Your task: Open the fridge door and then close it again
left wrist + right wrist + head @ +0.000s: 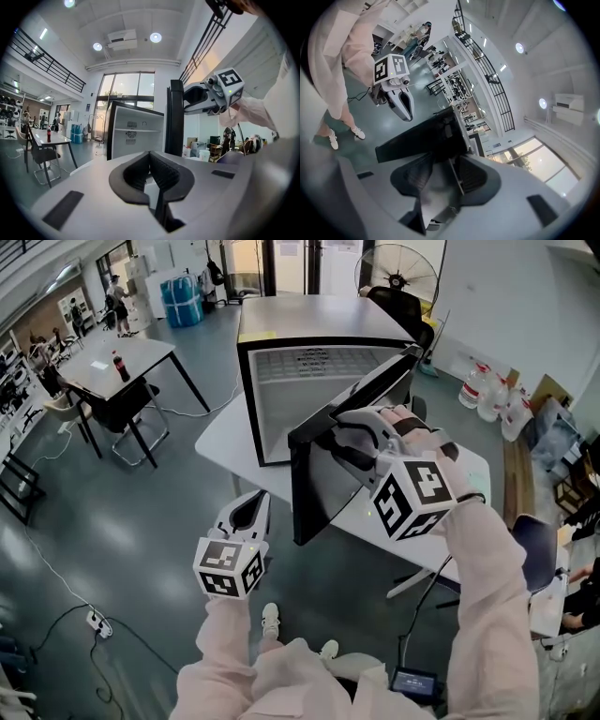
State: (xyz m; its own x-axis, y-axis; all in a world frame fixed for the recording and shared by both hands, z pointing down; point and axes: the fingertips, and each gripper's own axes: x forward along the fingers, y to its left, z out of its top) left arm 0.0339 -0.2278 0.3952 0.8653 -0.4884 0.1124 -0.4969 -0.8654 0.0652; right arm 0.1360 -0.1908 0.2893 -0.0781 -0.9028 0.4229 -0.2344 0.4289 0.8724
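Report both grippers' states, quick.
Left hand-held gripper: closed, empty.
Right hand-held gripper: open, door edge between its jaws.

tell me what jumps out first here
The fridge on the white table stands open, its dark door swung out toward the person. The right gripper is at the door's top edge, jaws apart around it. The left gripper hangs lower, shut and empty.
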